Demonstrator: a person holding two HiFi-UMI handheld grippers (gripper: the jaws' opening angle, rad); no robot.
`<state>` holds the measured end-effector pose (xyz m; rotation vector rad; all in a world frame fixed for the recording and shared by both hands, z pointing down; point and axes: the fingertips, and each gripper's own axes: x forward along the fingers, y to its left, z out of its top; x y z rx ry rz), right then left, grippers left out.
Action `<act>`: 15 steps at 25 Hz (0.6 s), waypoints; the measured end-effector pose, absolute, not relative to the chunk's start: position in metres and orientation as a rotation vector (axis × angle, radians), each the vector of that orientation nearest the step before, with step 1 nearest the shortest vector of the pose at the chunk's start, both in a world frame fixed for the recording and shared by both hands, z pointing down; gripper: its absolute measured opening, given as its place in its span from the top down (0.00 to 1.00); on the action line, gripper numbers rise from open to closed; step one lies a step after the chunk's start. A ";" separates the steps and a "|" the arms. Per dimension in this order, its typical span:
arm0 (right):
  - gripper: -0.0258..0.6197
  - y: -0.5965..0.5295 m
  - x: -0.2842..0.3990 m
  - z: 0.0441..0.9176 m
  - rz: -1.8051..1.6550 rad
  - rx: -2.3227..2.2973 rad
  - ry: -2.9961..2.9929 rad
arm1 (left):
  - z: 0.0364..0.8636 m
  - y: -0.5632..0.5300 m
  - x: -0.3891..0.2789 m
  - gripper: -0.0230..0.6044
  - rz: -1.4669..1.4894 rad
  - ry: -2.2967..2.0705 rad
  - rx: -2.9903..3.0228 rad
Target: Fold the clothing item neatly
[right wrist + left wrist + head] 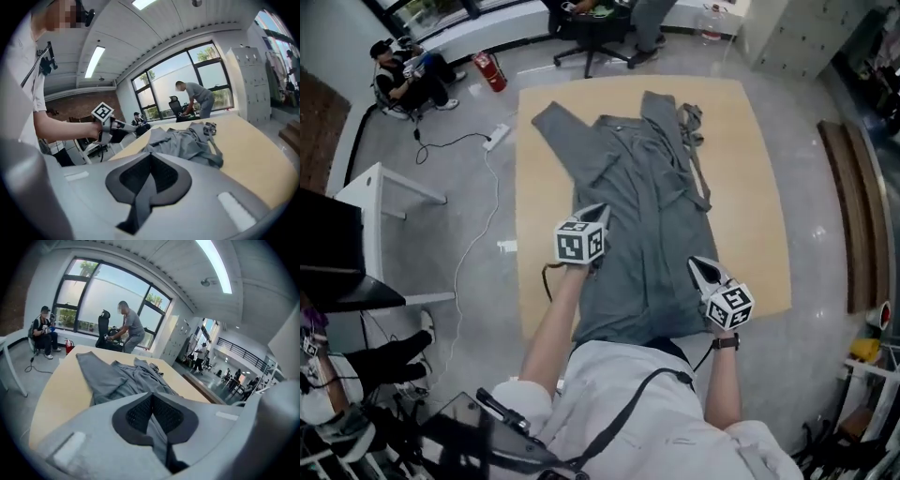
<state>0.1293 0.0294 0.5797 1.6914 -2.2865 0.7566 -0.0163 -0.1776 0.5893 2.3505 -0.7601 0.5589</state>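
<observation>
The person wears a white short-sleeved shirt (656,384) crossed by a dark strap (628,417) and a black wristwatch (725,342), and the left gripper (596,210) and right gripper (697,264) are pale grey with dark mesh-patterned pads (139,411) and a black-and-white marker cube (579,242) each.

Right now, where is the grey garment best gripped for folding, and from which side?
At the garment's near hem, one corner per gripper, from the table's near side: it stretches away lengthwise. Left gripper and right gripper are shut there.
</observation>
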 end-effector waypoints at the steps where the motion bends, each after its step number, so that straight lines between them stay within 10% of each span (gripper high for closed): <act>1: 0.95 0.015 0.124 0.578 0.745 1.660 -2.318 | 0.587 -0.166 -0.025 0.96 0.526 -0.774 2.337; 15: 0.95 -0.096 0.051 0.581 0.667 1.146 -2.595 | 0.578 -0.121 -0.069 0.96 0.406 -1.168 2.251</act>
